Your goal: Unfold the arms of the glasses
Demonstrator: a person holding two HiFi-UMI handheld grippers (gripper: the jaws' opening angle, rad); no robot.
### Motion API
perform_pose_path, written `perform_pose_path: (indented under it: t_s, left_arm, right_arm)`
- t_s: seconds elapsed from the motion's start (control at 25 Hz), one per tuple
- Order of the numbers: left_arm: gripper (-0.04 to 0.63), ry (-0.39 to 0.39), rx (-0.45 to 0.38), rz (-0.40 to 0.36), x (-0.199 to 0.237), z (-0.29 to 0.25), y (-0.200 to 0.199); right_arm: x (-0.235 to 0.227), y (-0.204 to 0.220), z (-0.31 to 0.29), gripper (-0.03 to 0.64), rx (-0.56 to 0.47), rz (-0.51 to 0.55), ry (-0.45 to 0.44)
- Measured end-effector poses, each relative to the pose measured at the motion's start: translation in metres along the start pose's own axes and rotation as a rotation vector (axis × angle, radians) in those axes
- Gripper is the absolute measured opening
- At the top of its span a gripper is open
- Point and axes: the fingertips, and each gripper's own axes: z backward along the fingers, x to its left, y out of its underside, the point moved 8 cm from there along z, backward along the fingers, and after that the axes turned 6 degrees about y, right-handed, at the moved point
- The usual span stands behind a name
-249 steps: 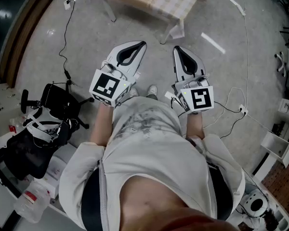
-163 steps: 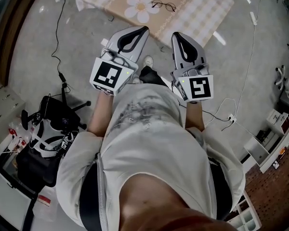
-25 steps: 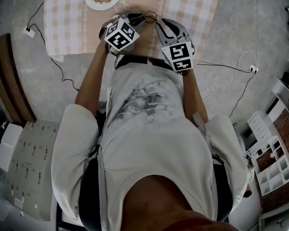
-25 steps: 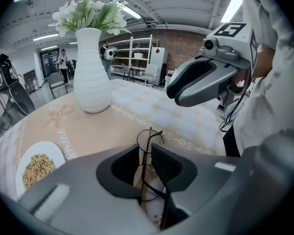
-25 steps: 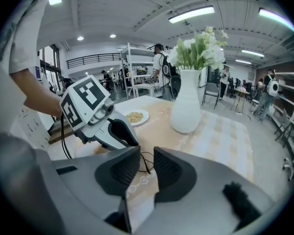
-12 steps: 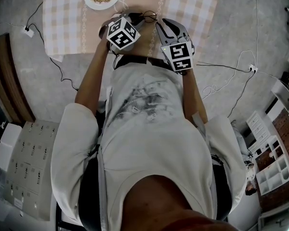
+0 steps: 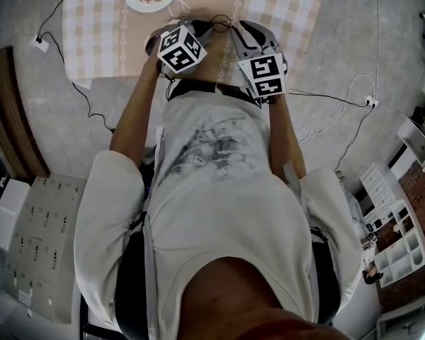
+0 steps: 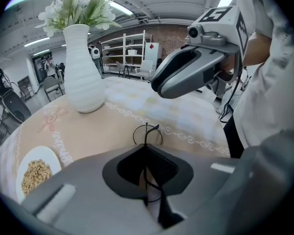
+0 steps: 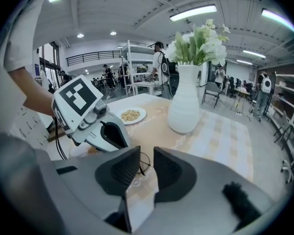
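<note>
**Thin black wire-rimmed glasses** (image 8: 147, 131), top centre of the head view, over the table with the beige checked cloth (image 7: 99, 27) and between your two grippers. Compared with one second earlier, your left gripper (image 8: 146, 148) has kept its place with only a slight roll. Your right gripper (image 9: 146, 156) has crept a little up the frame toward the glasses, and nothing else on the table has shifted. This suggests that your hold is settled and the unfolding has not yet begun. Your left jaws are pressed together on the wire frame, which runs through their seam, and one round lens stands out beyond the tips. Your right jaws stand apart with nothing pinched, and a lens shows through the gap. The long axis of the glasses appears to run across the head view, from the left tips toward the right ones. The lens seen from the left gripper stands near upright. Whether the arms are folded cannot be told
</note>
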Motion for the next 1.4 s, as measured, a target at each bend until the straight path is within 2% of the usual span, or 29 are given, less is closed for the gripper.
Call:
perform_pose_path:
  t_s: [0.24, 0.8, 1.4]
  left_arm:
    - [0.015, 0.027, -0.008, -0.014, -0.003, 0.003, 0.002]
    - [0.015, 0.071, -0.001, -0.071, -0.007, 0.003, 0.003]
    - [0.015, 0.081, -0.011, -0.089, -0.007, 0.005, 0.004]
  right_arm:
    - [-0.004, 0.003, -0.012, 0.02, 0.023, 0.013, -0.017]
    - [0.0, 0.014, -0.046, 0.017, 0.12, 0.196, -0.148]
    - [0.004, 0.024, -0.061, 0.017, 0.18, 0.251, -0.244]
